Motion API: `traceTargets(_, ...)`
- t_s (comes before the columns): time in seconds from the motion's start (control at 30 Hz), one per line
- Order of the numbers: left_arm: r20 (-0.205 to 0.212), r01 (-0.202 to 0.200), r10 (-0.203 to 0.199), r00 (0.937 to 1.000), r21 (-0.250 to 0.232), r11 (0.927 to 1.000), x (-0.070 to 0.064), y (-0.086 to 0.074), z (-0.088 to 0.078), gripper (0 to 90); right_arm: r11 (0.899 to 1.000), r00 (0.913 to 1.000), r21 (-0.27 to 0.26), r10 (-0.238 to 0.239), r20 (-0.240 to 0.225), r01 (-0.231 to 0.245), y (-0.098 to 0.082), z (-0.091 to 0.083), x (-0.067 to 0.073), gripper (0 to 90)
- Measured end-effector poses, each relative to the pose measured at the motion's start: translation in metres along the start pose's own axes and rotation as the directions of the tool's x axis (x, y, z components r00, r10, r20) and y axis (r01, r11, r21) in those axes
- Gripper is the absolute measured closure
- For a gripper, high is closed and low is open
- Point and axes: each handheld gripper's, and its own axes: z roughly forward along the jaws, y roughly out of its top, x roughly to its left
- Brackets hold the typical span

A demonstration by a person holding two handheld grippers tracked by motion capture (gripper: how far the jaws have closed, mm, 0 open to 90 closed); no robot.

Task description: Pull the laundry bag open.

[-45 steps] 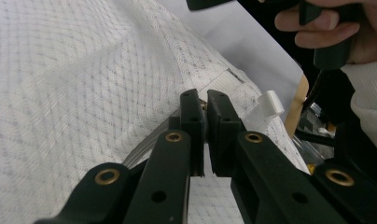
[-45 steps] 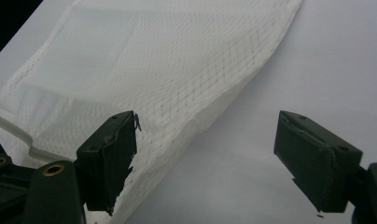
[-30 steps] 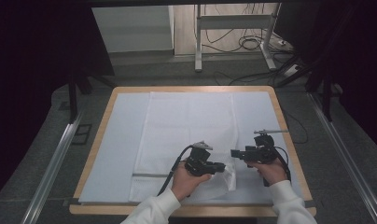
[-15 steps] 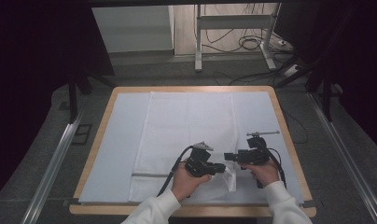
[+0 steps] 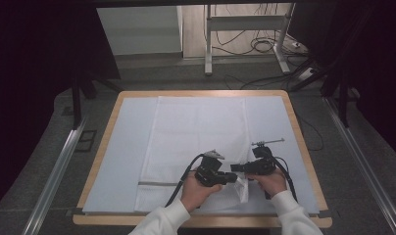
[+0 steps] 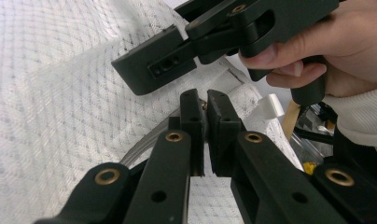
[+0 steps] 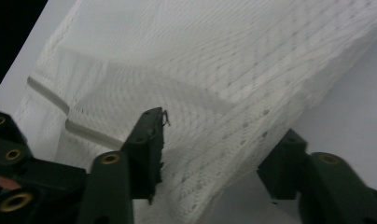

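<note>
A white mesh cloth (image 5: 201, 142) lies spread flat on a pale sheet (image 5: 122, 156) that covers the wooden desk (image 5: 304, 147). The cloth runs from the far edge of the desk to the near edge, roughly centred, with a grey stripe (image 5: 157, 184) across its near part. Its near right corner (image 5: 241, 188) is lifted off the sheet and crumpled between the two hands.

Left tongs (image 5: 231, 178) – held in the person's left hand (image 5: 198, 188) near the front edge of the desk, pointing toward the right hand. In the left gripper view the jaws of the left tongs (image 6: 204, 105) stand pressed together, with a fold of the mesh cloth (image 6: 60, 93) pinched between the pads; the grey stripe (image 6: 144, 142) of the cloth runs in just beside the jaws.

Right tongs (image 5: 238, 169) – held in the person's right hand (image 5: 269, 180), just beside the left tongs, tips pointing toward them. In the right gripper view the right tongs (image 7: 219, 154) are partly spread, and the jaws have just been closing. The raised fold of the mesh cloth (image 7: 214, 70) lies between the two fingers; the one finger (image 7: 149, 135) rests against the fabric, while the other finger (image 7: 284, 158) stands apart from the fold, over the bare sheet (image 7: 354, 98). The pads do not yet press the cloth from both sides.

In the left gripper view the right tongs (image 6: 151, 67) hang just above and beyond the left jaws, with the right hand (image 6: 345, 42) wrapped around their handle.
</note>
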Motion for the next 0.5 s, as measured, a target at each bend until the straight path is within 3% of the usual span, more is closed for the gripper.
traceTargets(0.2,-0.003,0.003,-0.003,1.0,0.008,1.0,0.0008,-0.0008,0.0029,86.1,0.999,0.9989,0.017,-0.046,-0.006,0.046,-0.0004,0.0002,0.0011,75.4)
traceTargets(0.3,-0.004,0.003,-0.003,1.0,0.011,0.9999,0.001,-0.0013,0.0044,86.1,0.995,0.9954,0.017,-0.095,-0.003,0.095,-0.0009,0.0,0.0015,82.0)
traceTargets(0.5,-0.006,0.009,-0.008,0.9999,0.016,0.9998,0.0028,-0.0028,0.0063,86.1,0.994,0.994,0.016,-0.109,-0.009,0.109,-0.0012,-0.0003,0.0016,87.7)
